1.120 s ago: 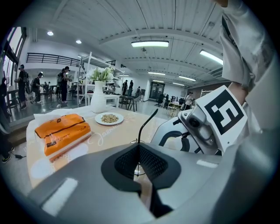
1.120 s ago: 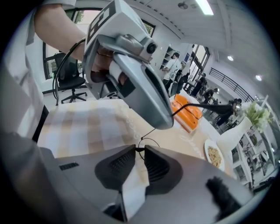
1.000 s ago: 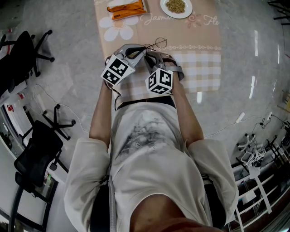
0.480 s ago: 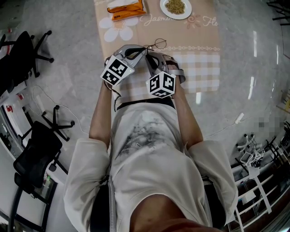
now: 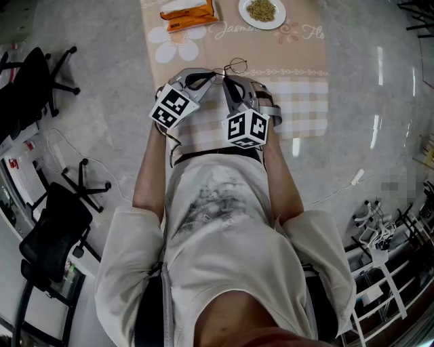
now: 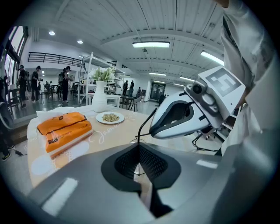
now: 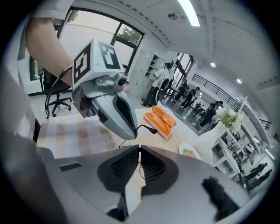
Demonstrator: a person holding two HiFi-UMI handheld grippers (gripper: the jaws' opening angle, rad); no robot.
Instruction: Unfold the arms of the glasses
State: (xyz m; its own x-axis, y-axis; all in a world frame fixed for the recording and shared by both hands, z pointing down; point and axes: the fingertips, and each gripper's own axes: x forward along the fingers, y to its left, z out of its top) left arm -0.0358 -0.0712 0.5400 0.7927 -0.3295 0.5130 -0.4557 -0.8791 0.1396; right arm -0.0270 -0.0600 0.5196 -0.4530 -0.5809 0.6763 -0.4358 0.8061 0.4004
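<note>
Holding glasses (image 5: pixel 235 66) above table (image 5: pixel 298 101), over its middle. Clamped by a thin wire in left gripper (image 5: pixel 215 73), jaws all but touching; pinched too by right gripper (image 5: pixel 226 81), jaws just now closing onto another strand. Could bend or drop through a skewed pull. Seen whole only from head view; pinch points only in gripper views.

The table (image 5: pixel 302 101) carries a beige tablecloth (image 5: pixel 298 64), checked at the near end and flower-printed at the far end. An orange packet (image 5: pixel 188 13) lies far left. A white plate (image 5: pixel 243 9) of grain-like food (image 5: pixel 262 9) lies far right. A white vase (image 6: pixel 99 98) appears to stand beyond these.
</note>
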